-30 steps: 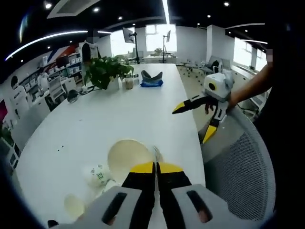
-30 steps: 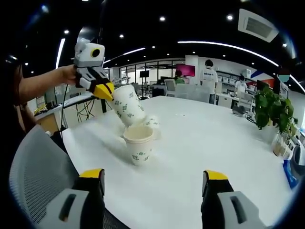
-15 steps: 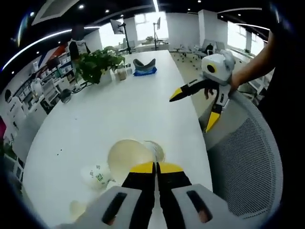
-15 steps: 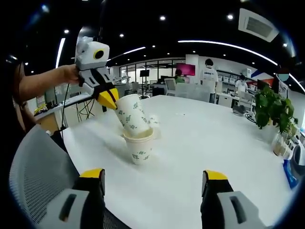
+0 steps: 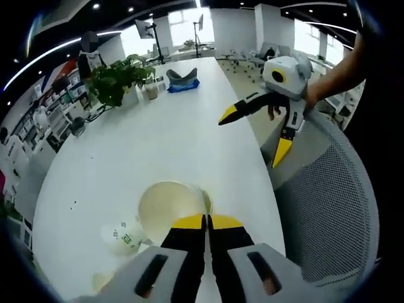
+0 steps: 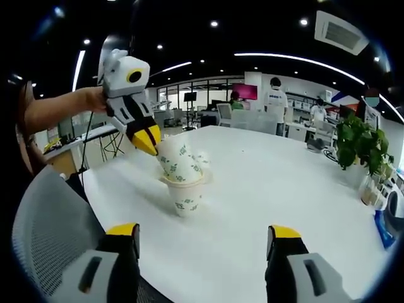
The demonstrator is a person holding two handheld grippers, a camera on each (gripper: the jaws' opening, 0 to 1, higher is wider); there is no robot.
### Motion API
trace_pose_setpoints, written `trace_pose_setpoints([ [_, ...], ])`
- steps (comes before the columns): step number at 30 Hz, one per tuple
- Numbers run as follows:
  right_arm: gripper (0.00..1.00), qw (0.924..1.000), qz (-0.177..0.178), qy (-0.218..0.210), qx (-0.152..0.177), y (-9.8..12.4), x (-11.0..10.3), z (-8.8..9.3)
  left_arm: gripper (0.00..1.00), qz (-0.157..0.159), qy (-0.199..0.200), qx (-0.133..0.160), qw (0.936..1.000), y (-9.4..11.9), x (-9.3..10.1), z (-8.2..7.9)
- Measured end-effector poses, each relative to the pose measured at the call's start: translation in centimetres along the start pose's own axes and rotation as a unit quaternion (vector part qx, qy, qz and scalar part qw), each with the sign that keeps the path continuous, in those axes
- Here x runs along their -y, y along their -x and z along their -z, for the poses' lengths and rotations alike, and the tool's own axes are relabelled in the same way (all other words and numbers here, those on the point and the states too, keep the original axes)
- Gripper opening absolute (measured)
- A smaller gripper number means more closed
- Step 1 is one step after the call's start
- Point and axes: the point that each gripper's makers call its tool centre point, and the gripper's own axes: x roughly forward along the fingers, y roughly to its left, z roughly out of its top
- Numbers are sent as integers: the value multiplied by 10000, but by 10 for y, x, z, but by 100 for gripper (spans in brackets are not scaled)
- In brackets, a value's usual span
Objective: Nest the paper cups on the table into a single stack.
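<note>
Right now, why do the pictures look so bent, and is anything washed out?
Both are fisheye: in the left gripper view the table edge bows and the far windows glare white; in the right gripper view the ceiling strip light arcs, while the cups stay sharp.

We note broad bare white table (image 6: 278,189) between the cups (image 6: 183,183) and the potted plant (image 6: 355,146); passage there is unobstructed. The mesh chair (image 6: 47,221) stands against the near edge, beside the cups. At the far end, the plant, small jars (image 5: 150,91) and a blue item (image 5: 183,81) crowd the left side.
</note>
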Motion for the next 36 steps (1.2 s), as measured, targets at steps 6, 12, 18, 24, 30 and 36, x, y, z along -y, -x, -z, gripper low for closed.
trace_pose_setpoints([
  [6, 84, 10000, 9, 0, -11, 0, 1, 1, 0, 51, -188, -166, 9997, -2, 1, -4],
  [12, 84, 10000, 23, -10, -7, 0, 1, 1, 0, 143, -264, -248, 9992, -5, 0, -3],
  [18, 83, 10000, 25, -15, -33, 0, 1, 2, 0, 254, -224, -306, 9990, -15, 1, 1],
  [24, 83, 10000, 27, -10, -55, 0, 1, 3, 0, 430, -37, -269, 9987, -23, 6, 6],
  [30, 83, 10000, 22, -12, -67, 0, 1, 4, 0, 535, 113, -241, 9982, -29, 9, 12],
  [36, 82, 10000, 32, -30, -77, 0, 2, 4, 0, 660, 166, -238, 9974, -35, 14, 12],
])
